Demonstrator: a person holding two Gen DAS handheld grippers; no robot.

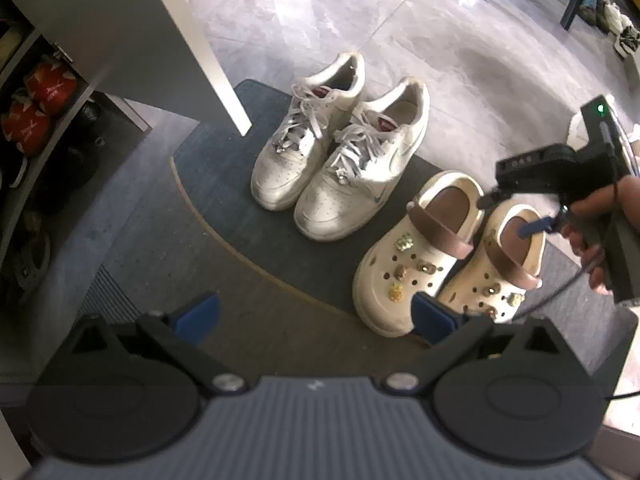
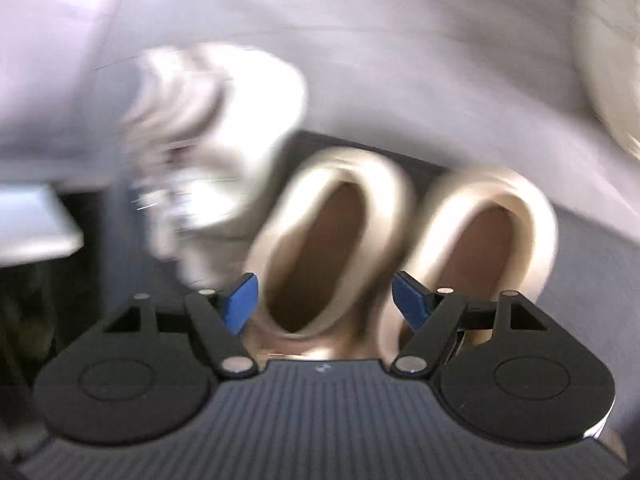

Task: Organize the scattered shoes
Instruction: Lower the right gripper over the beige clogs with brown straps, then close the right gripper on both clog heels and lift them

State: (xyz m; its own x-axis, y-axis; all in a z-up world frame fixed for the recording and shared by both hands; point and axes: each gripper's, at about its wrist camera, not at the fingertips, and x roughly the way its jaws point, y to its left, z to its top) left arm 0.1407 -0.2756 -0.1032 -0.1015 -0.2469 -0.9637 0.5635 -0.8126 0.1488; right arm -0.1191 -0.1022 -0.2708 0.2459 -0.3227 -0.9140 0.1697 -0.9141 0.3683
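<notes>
Hovering with its blue pads spread wide, the left gripper holds nothing; only the dark mat shows between its fingers. Just beyond its right-hand pad stands a pair of cream clogs with brown heel straps and small charms, toes toward the claw and the two shoes touching side by side. Farther out and a little to the left sits a pair of white sneakers with loose grey laces, also side by side on the mat, toes toward the claw. To the far left of the claw, open shelving holds red and dark shoes.

At the right of the left claw, a hand grips the right gripper above the heel end of the right-hand clog. Its own blurred view shows blue pads standing well apart with nothing pressed between them; the left-hand clog's opening lies in the gap beyond the tips, and the other clog sits just past the right pad. The sneakers smear white to the left of that claw. Pale tiled floor stretches beyond the mat.
</notes>
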